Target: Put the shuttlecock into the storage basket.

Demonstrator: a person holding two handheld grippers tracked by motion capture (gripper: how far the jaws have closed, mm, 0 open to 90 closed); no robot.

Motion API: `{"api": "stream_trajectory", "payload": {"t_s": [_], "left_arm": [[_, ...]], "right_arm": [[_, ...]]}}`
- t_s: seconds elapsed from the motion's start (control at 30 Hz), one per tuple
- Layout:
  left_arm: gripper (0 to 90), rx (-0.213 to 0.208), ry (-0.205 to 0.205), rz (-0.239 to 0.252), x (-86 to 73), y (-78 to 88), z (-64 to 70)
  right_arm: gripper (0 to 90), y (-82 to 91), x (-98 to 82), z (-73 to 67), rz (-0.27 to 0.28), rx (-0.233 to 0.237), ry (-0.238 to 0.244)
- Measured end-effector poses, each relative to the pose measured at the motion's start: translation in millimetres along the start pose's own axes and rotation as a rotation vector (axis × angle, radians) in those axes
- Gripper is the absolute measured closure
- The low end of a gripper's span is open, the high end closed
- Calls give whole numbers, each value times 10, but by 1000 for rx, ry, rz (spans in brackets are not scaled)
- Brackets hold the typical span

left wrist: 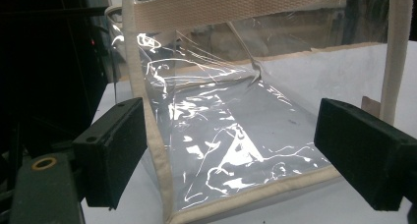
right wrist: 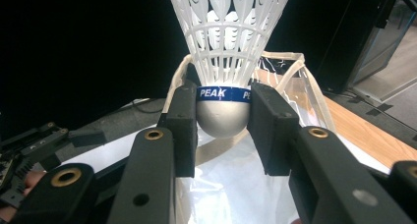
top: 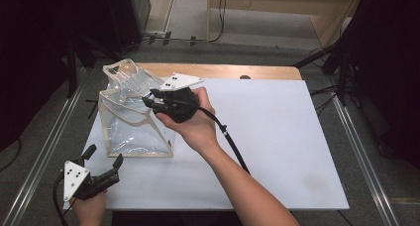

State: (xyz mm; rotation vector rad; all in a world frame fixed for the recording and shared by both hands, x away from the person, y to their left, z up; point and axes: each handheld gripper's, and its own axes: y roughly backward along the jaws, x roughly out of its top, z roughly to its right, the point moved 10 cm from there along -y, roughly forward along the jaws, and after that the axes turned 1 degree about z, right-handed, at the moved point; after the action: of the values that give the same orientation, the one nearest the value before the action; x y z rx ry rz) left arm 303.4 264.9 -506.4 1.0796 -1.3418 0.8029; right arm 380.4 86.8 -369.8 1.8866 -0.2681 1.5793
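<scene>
I see white plastic shuttlecock, blue PEAK band, cork down, upright over clear beige-trimmed bag standing on surface.

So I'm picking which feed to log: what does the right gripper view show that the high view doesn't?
Right gripper view: a white shuttlecock with a blue PEAK band, its cork clamped between that gripper's jaws, over the bag's opening.

High view: the white table sheet, the left gripper open near the bag's corner, and the right gripper at the bag's top.

Both: the clear bag with beige trim.
</scene>
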Motion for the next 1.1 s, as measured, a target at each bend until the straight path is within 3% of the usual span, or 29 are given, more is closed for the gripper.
{"api": "stream_trajectory", "payload": {"t_s": [0.43, 0.5, 0.53, 0.63, 0.9, 0.93, 1.1], "left_arm": [[132, 0, 1, 1, 0, 1, -1], [133, 0, 2, 1, 0, 1, 0], [132, -1, 2, 1, 0, 1, 0], [133, -1, 2, 1, 1, 1, 0], [133, 0, 1, 0, 0, 1, -1], [133, 0, 1, 0, 0, 1, -1], [133, 0, -2, -1, -1, 2, -2]], "right_arm": [[615, -35, -9, -84, -8, 31, -11], [538, -29, 5, -97, 4, 45, -28], [452, -20, 21, -118, 11, 69, -40], [358, -5, 35, -114, 19, 54, -24], [265, 67, 9, -57, 1, 13, -10], [207, 90, -9, -46, -5, 14, -9], [149, 141, -33, -34, 5, 36, -16]]}}
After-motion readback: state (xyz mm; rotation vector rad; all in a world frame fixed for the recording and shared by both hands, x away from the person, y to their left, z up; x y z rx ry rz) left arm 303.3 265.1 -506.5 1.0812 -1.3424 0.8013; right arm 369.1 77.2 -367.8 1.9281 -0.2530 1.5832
